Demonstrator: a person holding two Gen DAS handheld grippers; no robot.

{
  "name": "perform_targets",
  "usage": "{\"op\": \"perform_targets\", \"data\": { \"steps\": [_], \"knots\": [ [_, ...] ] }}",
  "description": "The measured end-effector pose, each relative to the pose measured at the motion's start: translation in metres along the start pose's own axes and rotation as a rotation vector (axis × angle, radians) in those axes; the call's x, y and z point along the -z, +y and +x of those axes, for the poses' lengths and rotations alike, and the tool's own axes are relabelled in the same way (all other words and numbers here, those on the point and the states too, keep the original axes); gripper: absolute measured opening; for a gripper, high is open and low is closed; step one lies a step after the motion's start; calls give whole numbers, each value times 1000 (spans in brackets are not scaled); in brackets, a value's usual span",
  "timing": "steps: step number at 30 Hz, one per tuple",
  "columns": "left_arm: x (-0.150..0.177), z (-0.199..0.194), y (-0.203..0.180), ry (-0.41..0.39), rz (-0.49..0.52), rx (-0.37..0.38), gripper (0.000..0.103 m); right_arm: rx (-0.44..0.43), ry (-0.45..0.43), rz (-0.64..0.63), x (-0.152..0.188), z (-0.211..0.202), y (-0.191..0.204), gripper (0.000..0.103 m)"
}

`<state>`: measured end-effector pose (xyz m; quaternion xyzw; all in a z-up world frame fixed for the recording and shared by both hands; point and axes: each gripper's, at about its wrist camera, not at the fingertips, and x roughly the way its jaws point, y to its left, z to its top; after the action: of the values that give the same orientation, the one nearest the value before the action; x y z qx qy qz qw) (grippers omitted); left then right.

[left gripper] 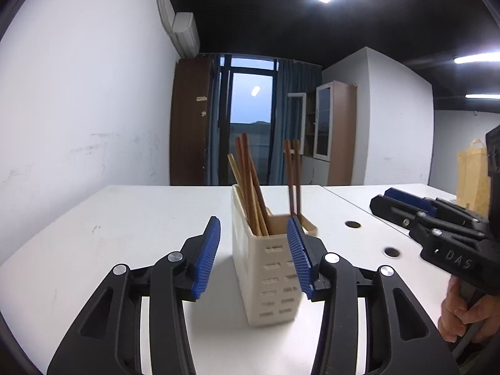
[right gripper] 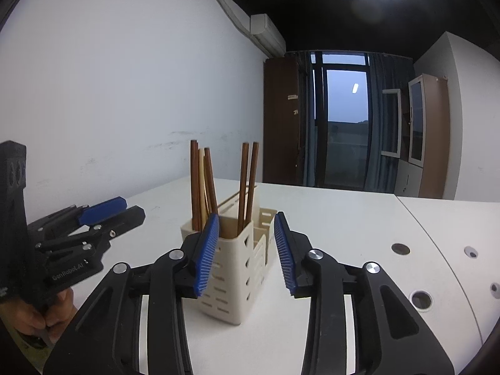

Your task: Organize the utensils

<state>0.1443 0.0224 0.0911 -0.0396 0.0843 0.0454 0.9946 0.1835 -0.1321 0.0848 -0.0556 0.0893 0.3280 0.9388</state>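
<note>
A cream slotted utensil holder (left gripper: 272, 275) stands on the white table (left gripper: 140, 218); it also shows in the right wrist view (right gripper: 231, 268). Several brown and pale chopsticks (left gripper: 247, 184) stand upright in it, with two more (left gripper: 293, 175) in a farther compartment; the chopsticks also show in the right wrist view (right gripper: 203, 184). My left gripper (left gripper: 254, 250) is open and empty, its blue pads either side of the holder's near end. My right gripper (right gripper: 247, 250) is open and empty, just in front of the holder. Each gripper shows in the other's view, the right one (left gripper: 384, 200) and the left one (right gripper: 125, 209).
Round holes (right gripper: 420, 300) are cut in the table at the right. A seam (left gripper: 350, 203) joins two tabletops. A yellow bag (left gripper: 472, 175) stands at the far right. A white wall, a window and cabinets lie beyond the table.
</note>
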Motion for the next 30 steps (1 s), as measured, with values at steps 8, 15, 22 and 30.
{"op": "perform_targets", "data": {
  "steps": [8, 15, 22, 30],
  "knots": [
    [13, -18, 4, 47, -14, -10, 59, 7, 14, -6, 26, -19, 5, 52],
    [29, -25, 2, 105, -15, -12, 74, 3, 26, 11, 43, -33, 3, 62],
    [41, -29, -1, 173, -4, -12, 84, -5, 55, 7, 60, -38, 5, 72],
    [60, -40, -4, 206, 24, -23, 96, -33, 60, 6, 71, -45, 10, 91]
  ]
}}
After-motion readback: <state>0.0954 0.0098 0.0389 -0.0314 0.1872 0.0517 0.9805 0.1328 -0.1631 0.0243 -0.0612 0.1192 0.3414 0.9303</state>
